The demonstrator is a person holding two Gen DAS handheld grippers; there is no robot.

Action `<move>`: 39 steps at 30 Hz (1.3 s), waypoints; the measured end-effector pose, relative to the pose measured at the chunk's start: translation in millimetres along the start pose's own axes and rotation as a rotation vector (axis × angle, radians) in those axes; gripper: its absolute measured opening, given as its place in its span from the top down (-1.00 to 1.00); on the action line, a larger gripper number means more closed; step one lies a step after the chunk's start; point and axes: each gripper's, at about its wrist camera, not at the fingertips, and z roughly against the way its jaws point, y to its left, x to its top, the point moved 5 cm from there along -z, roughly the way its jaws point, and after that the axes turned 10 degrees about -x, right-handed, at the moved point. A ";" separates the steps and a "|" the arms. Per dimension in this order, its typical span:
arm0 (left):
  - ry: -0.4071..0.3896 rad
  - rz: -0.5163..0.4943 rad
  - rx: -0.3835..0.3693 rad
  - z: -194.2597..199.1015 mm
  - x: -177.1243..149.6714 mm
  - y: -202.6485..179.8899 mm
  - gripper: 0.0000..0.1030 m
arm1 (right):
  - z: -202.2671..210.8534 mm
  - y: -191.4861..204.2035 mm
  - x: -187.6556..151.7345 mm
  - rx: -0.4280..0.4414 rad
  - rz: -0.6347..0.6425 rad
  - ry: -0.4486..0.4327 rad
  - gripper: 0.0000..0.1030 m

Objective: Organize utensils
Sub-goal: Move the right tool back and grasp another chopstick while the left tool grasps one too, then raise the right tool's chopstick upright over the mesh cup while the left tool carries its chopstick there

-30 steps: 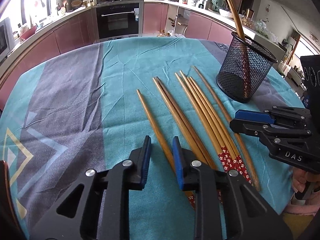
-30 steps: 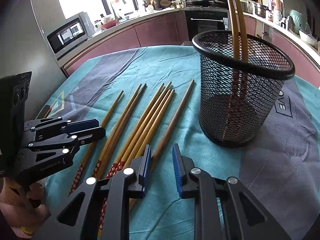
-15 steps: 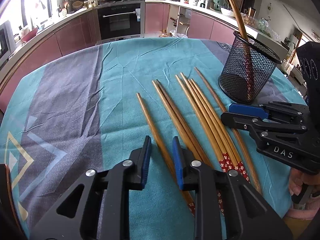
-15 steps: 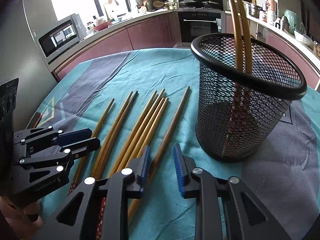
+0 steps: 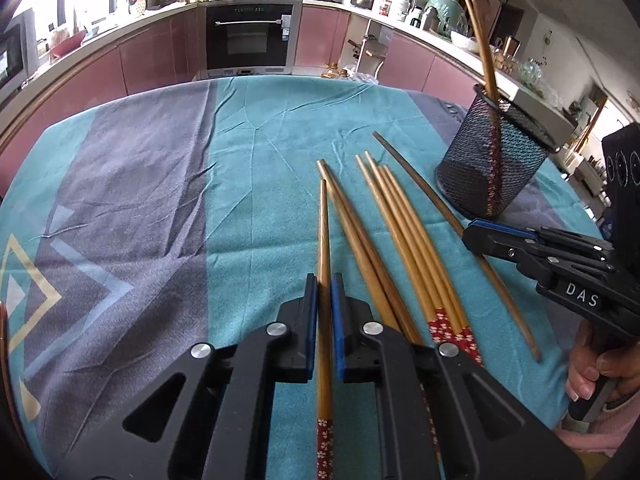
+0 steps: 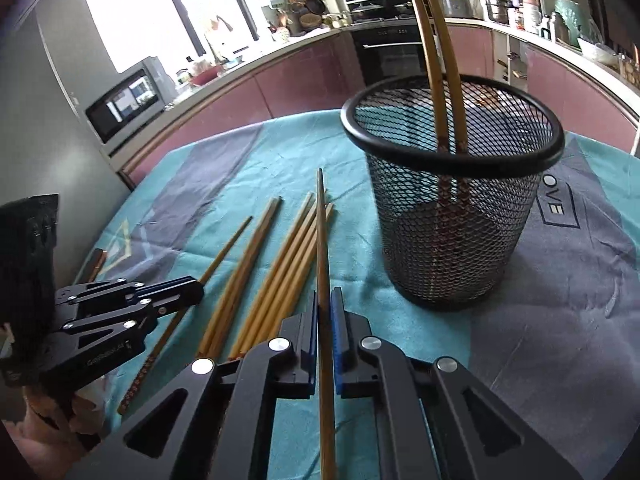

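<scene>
Left gripper [image 5: 325, 288] pinched narrow on the leftmost chopstick [image 5: 323, 232], floral end toward the camera. Right gripper [image 6: 327, 304] likewise clamped on a darker chopstick [image 6: 322, 240], tip pointing away, just left of the mesh holder [image 6: 452, 216].

Only from the left wrist: the right gripper's fingers [image 5: 496, 240] low over the rightmost stick, red floral handles [image 5: 452, 328] on the loose chopsticks [image 5: 400, 232] on the teal-clothed surface [image 5: 260, 160].

Only from the right wrist: inside the holder, two chopsticks [image 6: 436, 80] leaning on the rim; a microwave [image 6: 124, 100] behind.
</scene>
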 end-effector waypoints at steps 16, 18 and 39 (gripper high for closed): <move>0.052 -0.050 -0.049 -13.5 -1.4 -8.4 0.84 | -12.2 17.1 -4.7 -0.013 0.122 0.064 0.84; 0.058 -0.057 -0.062 -16.0 -0.7 -9.5 0.75 | -18.7 18.6 -3.1 -0.015 0.129 0.073 0.84; -0.085 -0.094 -0.244 51.8 42.0 -35.5 0.86 | 70.3 -11.1 32.8 0.063 0.063 -0.168 0.89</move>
